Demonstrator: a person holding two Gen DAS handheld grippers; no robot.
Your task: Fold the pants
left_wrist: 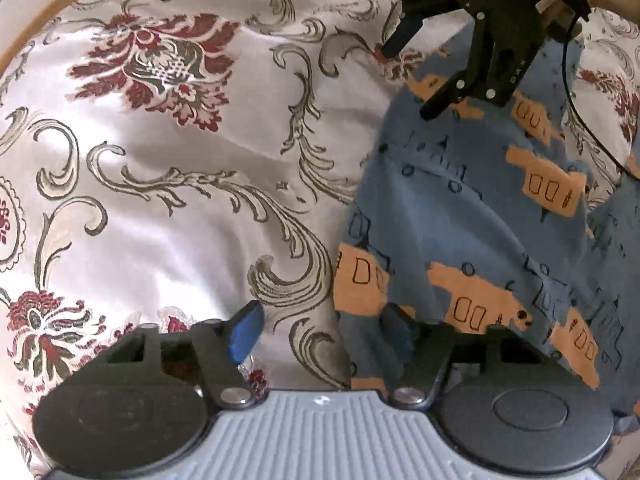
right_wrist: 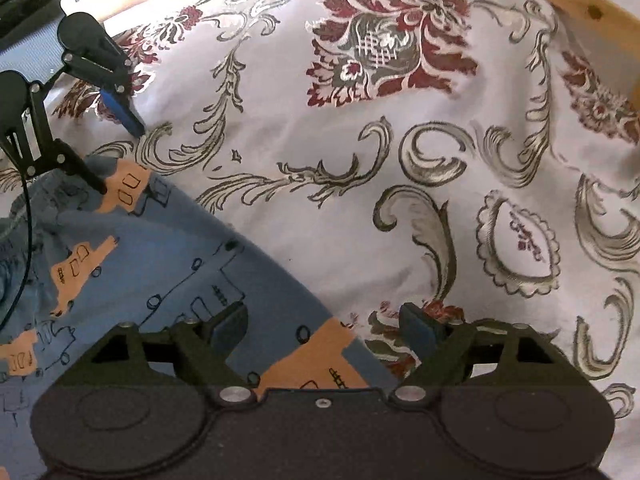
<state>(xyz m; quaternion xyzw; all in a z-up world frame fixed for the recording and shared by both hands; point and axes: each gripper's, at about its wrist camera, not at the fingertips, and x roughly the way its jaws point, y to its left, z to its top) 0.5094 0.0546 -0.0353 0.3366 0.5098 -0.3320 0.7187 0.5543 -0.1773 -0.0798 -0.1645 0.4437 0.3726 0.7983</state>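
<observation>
Lying soft and limp on the floral bedspread (left_wrist: 160, 184), the blue pants (left_wrist: 460, 220) with orange patches look light, thin and prone to bunching; they should be pinched at an edge or corner, through both layers, not mid-panel. Relative to the pants, the left gripper (left_wrist: 320, 328) straddles their left edge, one finger over cloth, one over bedspread, jaws apart and holding nothing; the right gripper (right_wrist: 324, 324) sits likewise across the opposite edge (right_wrist: 280, 264), jaws spread wide, empty; neither pad visibly presses on fabric.
</observation>
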